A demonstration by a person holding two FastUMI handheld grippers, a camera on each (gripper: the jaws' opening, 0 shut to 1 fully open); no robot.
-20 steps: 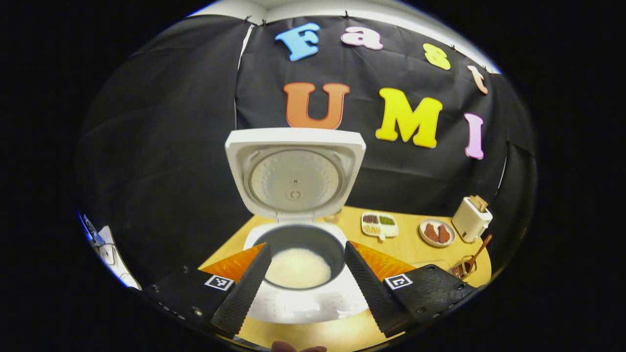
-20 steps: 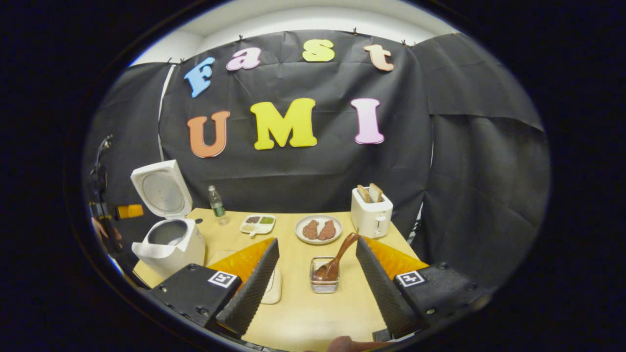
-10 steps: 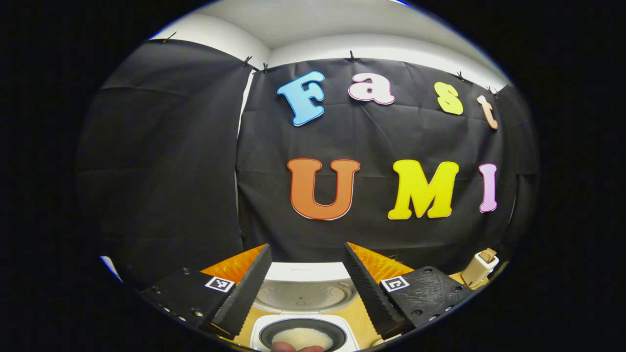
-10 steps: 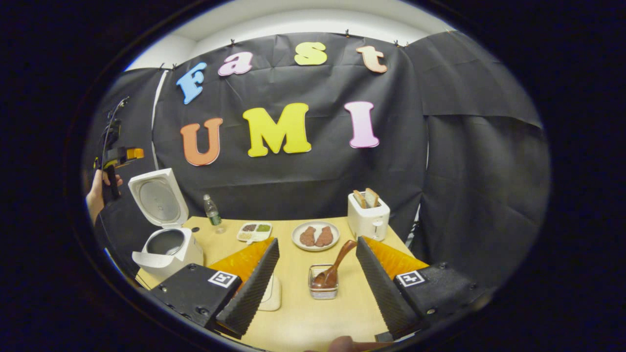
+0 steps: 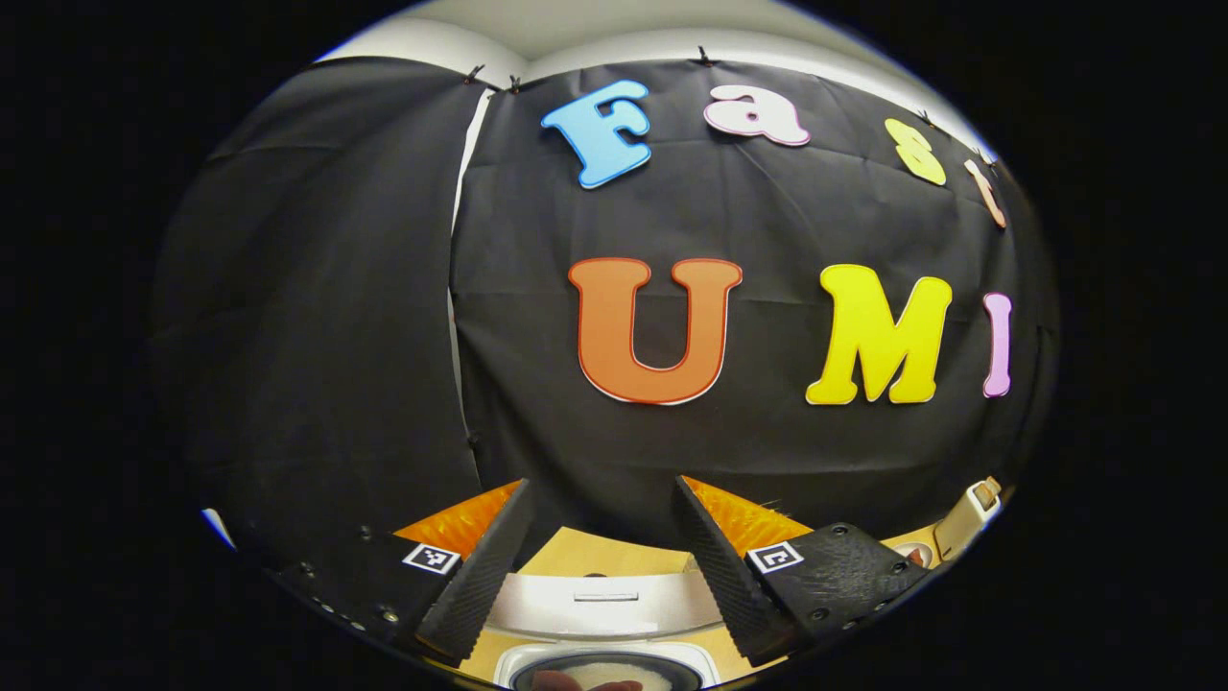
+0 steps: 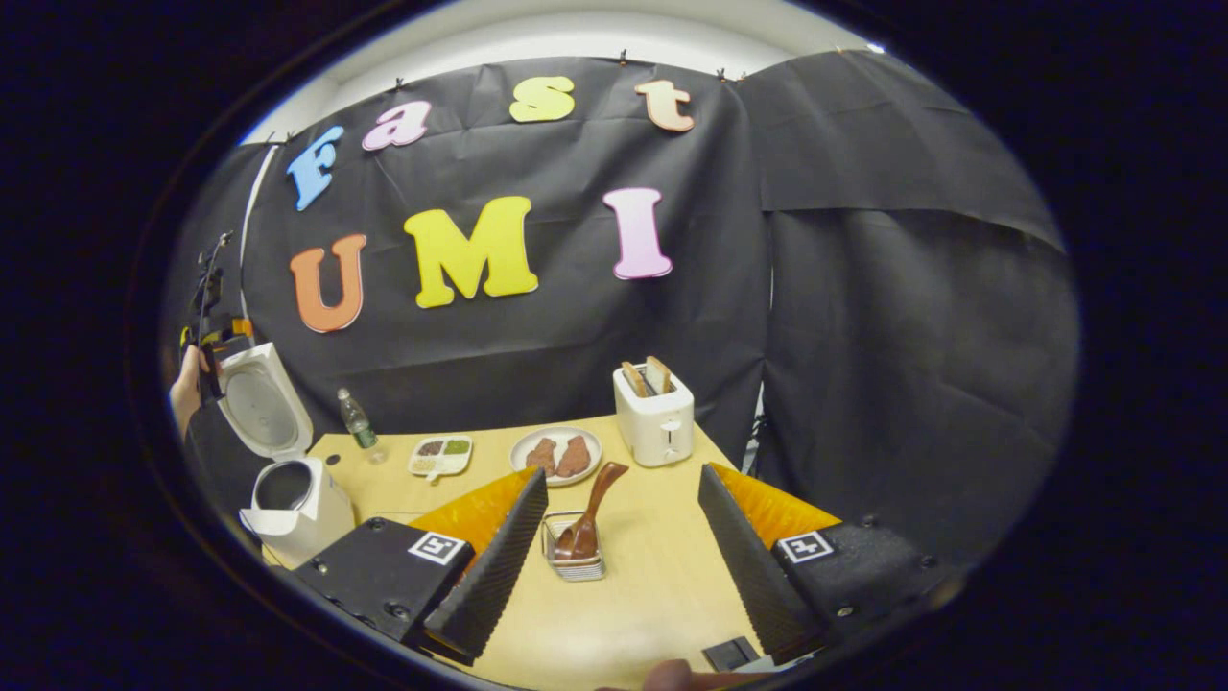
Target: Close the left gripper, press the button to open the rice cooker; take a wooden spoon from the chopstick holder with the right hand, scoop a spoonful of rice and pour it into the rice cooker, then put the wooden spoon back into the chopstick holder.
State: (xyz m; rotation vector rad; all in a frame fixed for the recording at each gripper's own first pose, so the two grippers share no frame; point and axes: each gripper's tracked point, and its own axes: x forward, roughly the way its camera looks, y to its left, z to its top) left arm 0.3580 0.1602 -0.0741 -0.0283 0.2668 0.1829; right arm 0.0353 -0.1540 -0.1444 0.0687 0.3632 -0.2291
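Note:
The white rice cooker (image 6: 288, 494) stands at the table's left end with its lid (image 6: 257, 403) up. Just below my left gripper (image 5: 602, 485), which is open with nothing between its fingers, I see the lid's top edge (image 5: 600, 603) and a strip of rice (image 5: 600, 678) in the pot. The same gripper (image 6: 204, 331) hangs beside the raised lid, held by a hand (image 6: 180, 393). A brown wooden spoon (image 6: 592, 504) leans in the wire chopstick holder (image 6: 574, 561). My right gripper (image 6: 622, 473) is open, back from the holder, which lies left of its midline.
On the wooden table (image 6: 652, 585) a white toaster (image 6: 657, 422) with bread, a plate of meat (image 6: 556, 453), a divided dish (image 6: 439, 454) and a small bottle (image 6: 357, 422) stand along the back. A small dark item (image 6: 729, 653) lies at the front edge.
My left gripper has risen from facing the pot to above the lid's edge. The right gripper view has swung right, so the holder and spoon sit further left.

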